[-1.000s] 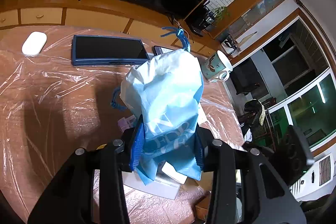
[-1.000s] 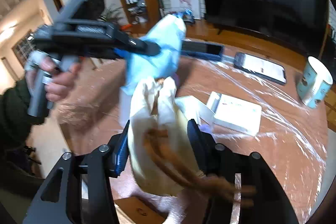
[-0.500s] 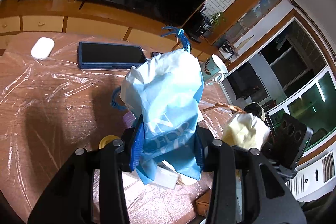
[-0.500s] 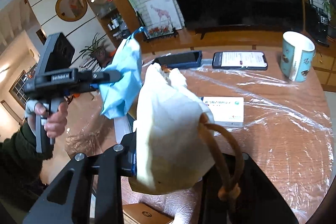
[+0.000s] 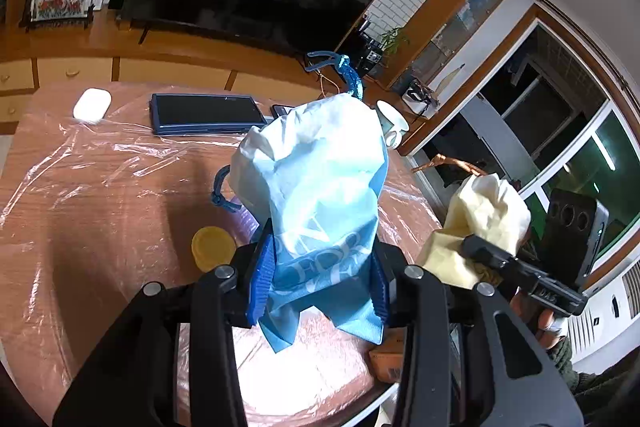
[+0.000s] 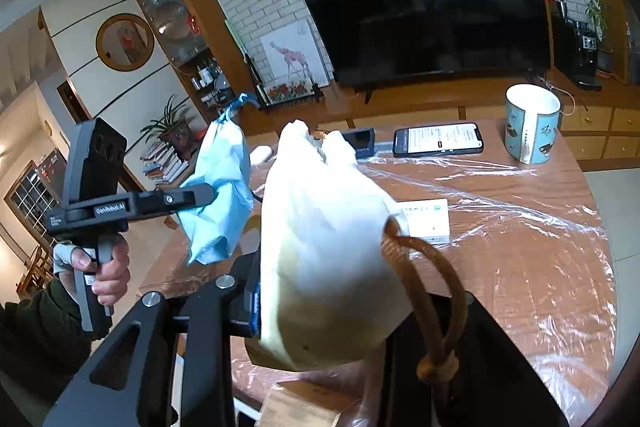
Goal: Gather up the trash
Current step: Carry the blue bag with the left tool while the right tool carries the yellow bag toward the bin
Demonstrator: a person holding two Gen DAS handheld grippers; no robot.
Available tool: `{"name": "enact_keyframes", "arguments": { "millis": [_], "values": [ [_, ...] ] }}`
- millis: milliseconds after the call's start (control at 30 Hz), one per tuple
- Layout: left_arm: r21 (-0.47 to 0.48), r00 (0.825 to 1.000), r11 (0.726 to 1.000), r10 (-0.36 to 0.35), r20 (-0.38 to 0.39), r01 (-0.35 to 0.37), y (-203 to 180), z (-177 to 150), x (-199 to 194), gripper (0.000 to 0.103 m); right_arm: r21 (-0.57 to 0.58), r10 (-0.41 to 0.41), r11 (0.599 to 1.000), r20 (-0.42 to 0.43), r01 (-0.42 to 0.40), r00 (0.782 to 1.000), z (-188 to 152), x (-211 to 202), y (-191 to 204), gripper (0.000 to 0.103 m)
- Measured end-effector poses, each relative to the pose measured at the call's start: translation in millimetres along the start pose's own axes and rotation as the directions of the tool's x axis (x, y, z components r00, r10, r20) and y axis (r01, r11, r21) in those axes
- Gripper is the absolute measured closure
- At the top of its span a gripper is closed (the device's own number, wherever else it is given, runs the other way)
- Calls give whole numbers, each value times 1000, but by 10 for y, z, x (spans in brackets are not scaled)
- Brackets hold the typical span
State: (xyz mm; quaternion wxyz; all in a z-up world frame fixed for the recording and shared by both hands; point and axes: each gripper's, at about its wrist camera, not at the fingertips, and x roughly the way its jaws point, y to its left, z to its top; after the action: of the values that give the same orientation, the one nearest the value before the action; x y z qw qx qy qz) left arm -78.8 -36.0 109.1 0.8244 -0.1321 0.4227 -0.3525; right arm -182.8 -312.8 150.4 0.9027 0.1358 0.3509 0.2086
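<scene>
Two drawstring bags were already off the table, one in each gripper. The left gripper point(image 5: 318, 281) pinched a pale blue bag point(image 5: 320, 183) between its blue pads, the bag standing up above the jaws with its blue cord at the top. The right gripper point(image 6: 320, 303) was clamped on a cream bag point(image 6: 320, 247), its brown cord point(image 6: 436, 311) looping down beside the jaw. By my reading, that pickup was done, while a yellow lid point(image 5: 213, 247) on the plastic-covered table point(image 5: 100, 187) may have remained to collect; no bin showed in either view. Only the left wrist view showed that lid, a white mouse point(image 5: 92, 105) and a tablet point(image 5: 204, 113). Only the right wrist view showed a lit phone point(image 6: 438, 139), a whole mug point(image 6: 532, 123) and a white card point(image 6: 426, 221).
</scene>
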Motion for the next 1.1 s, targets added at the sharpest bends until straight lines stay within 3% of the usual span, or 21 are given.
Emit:
{"name": "enact_keyframes", "arguments": {
  "millis": [200,400,567,733,1100],
  "values": [
    [28,999,999,29,17,-30,-100,-164,-158,61,-11,11,1000,6,-11,1000,-83,-106,140,70],
    [57,992,991,117,37,-119,-287,-411,-264,61,-46,43,998,-18,-44,999,-248,-201,254,70],
    [70,977,975,207,53,-210,-515,-658,-322,61,-60,89,994,-44,-92,995,-413,-335,306,70],
    [94,951,947,300,77,-307,-786,-901,-412,61,-93,129,986,-64,-135,990,-586,-508,384,70],
    [121,923,916,378,69,-383,-1183,-1441,-493,61,-145,172,972,-108,-186,979,-941,-798,500,71]
  ]
}}
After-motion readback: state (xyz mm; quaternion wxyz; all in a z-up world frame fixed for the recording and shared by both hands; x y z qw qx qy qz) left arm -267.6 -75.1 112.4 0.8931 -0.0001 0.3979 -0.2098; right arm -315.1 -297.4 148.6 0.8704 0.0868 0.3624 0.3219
